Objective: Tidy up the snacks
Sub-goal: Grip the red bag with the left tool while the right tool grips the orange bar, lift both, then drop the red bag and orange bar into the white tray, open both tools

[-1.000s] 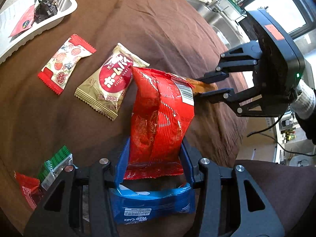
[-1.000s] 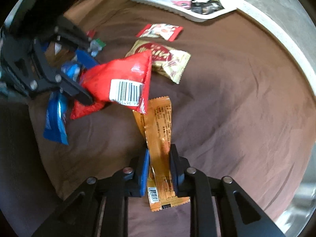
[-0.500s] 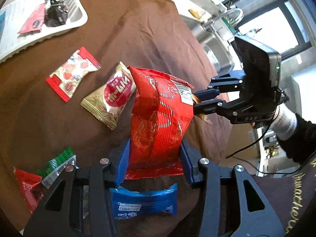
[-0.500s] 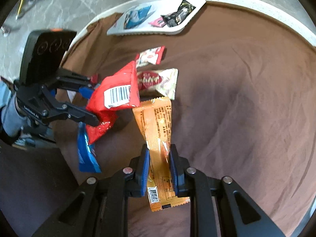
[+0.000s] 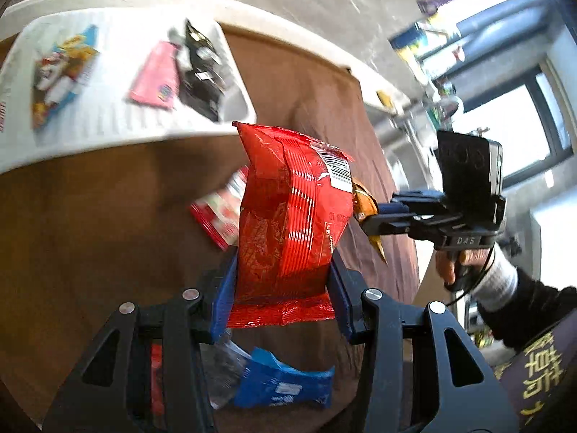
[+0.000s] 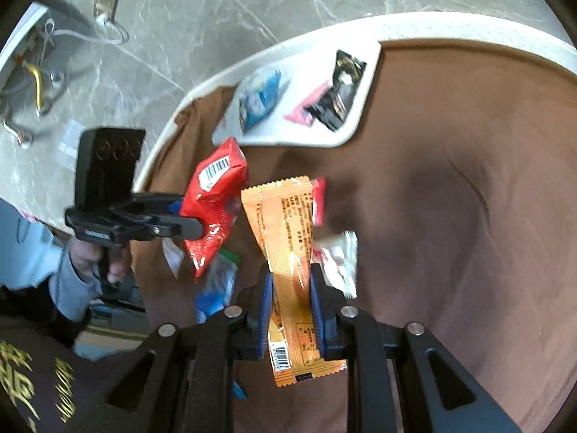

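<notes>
Fingers (image 5: 337, 292) of both raised grippers clamped: left (image 5: 281, 299) on red bag (image 5: 288, 223), right (image 6: 288, 299) on orange packet (image 6: 288, 238).

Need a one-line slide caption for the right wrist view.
Right gripper clamps an orange snack packet above the brown cloth, white tray ahead.

A brown cloth (image 6: 450, 216) covers the round table (image 6: 468, 25). On it, ahead of both claws, lies a white tray (image 5: 119, 122); a blue packet (image 5: 285, 386) lies beneath the left claw.
</notes>
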Tool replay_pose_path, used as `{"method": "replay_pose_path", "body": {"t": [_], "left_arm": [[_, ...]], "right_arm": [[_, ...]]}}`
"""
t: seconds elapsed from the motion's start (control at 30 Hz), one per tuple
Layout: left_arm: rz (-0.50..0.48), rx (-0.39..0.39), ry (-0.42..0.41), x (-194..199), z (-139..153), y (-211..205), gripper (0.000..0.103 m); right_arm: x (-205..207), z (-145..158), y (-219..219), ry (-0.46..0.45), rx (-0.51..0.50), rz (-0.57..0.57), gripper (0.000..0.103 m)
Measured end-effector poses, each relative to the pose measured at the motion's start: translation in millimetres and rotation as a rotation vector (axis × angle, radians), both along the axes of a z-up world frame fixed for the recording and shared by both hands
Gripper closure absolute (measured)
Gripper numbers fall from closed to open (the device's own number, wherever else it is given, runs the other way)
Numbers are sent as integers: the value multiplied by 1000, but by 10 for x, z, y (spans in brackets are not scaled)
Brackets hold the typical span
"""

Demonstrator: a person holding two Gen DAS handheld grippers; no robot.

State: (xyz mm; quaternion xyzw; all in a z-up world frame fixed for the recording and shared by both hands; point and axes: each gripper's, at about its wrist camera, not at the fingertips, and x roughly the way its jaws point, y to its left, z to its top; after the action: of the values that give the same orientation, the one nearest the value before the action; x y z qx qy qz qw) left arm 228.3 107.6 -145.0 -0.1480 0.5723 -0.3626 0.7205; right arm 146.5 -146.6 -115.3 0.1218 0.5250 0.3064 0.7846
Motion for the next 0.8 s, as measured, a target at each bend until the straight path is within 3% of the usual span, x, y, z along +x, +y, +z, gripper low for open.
{"method": "replay_pose_path", "body": {"t": [0.33,0.8], "left_arm": [[129,-32,-7,677,63,511,59],[249,12,5,1486,-198,597,59]], "right_arm": [[750,148,211,14,126,-57,81],[1686,-76,418,95,240,-188,81]]}}
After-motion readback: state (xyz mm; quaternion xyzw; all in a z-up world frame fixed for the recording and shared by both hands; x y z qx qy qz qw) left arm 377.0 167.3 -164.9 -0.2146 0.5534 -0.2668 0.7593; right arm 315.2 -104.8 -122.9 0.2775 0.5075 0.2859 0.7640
